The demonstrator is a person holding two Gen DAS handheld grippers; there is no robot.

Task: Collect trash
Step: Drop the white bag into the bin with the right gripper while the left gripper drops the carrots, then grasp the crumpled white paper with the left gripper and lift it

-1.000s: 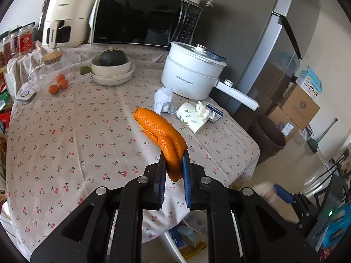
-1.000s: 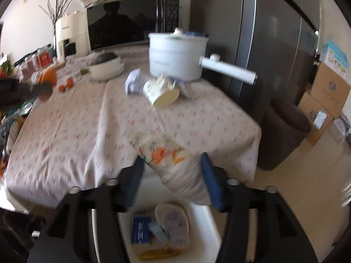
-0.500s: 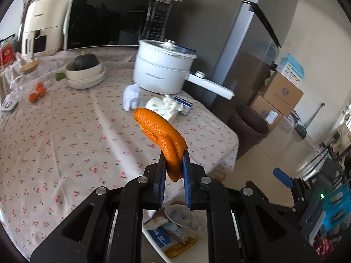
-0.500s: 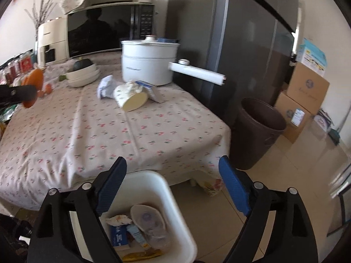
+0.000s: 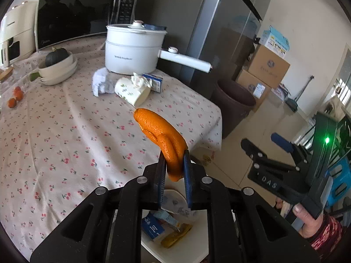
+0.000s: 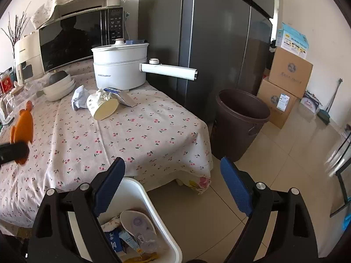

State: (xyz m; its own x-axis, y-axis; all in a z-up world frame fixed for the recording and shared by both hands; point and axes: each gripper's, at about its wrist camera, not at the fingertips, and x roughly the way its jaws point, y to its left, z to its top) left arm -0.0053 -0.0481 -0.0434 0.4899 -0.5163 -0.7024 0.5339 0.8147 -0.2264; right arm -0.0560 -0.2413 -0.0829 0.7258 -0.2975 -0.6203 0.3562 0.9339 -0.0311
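My left gripper (image 5: 173, 164) is shut on an orange peel (image 5: 161, 134), held in the air past the table's near edge, above a white bin (image 5: 193, 244) with several pieces of trash in it. The peel also shows in the right wrist view (image 6: 23, 127). My right gripper (image 6: 173, 188) is open and empty, over the white bin's (image 6: 169, 239) right rim; it also shows in the left wrist view (image 5: 266, 144). On the table lie a tipped paper cup (image 5: 132, 89), a crumpled tissue (image 5: 99, 83) and a blue and white packet (image 5: 154, 82).
The table has a cherry-print cloth (image 5: 65, 131). At its back stand a white pot with a long handle (image 5: 131, 50), a microwave (image 5: 83, 11), stacked bowls with a dark squash (image 5: 58, 65) and small oranges (image 5: 15, 96). A brown bin (image 6: 240, 122), a fridge (image 6: 219, 43) and boxes (image 6: 287, 81) stand right.
My left gripper has carried the peel right, from over the table to above the white bin. My right gripper dropped its floral wad into the bin, opened wide and drew back right.
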